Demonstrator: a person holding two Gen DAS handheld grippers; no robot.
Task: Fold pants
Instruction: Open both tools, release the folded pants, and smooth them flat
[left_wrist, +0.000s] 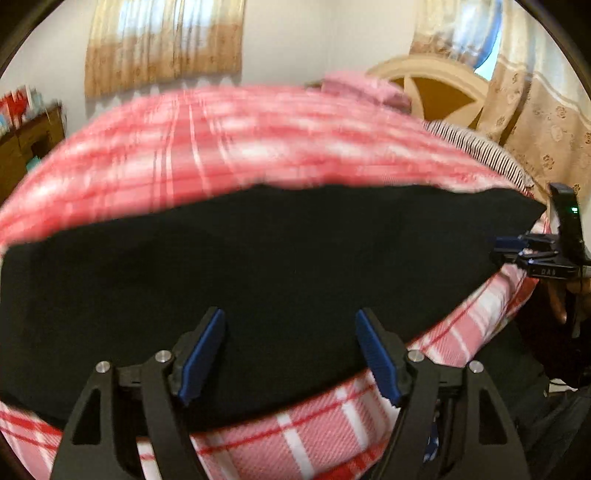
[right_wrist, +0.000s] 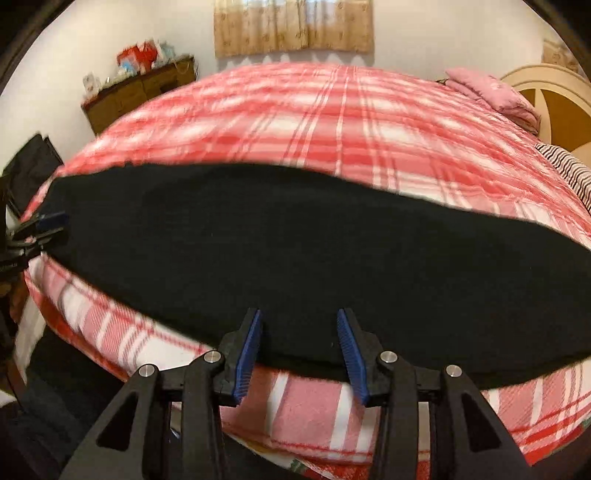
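Black pants (left_wrist: 258, 258) lie flat in a long band across the near side of a bed. In the left wrist view my left gripper (left_wrist: 290, 314) hovers over the pants' near edge, its blue pads (left_wrist: 201, 354) wide apart and gripping nothing. My right gripper (left_wrist: 517, 251) shows at the pants' right end. In the right wrist view the pants (right_wrist: 295, 240) stretch from side to side. There my right gripper (right_wrist: 299, 314) stands open above their near edge, with the dark cloth seen behind the gap. My left gripper (right_wrist: 48, 229) sits at the pants' left end.
A red and white plaid blanket (right_wrist: 332, 122) covers the bed. A pink pillow (right_wrist: 491, 92) and a striped cloth (right_wrist: 569, 166) lie by the cream headboard (right_wrist: 554, 96). A wooden cabinet (right_wrist: 136, 92) stands against the far wall, under curtains (right_wrist: 295, 29).
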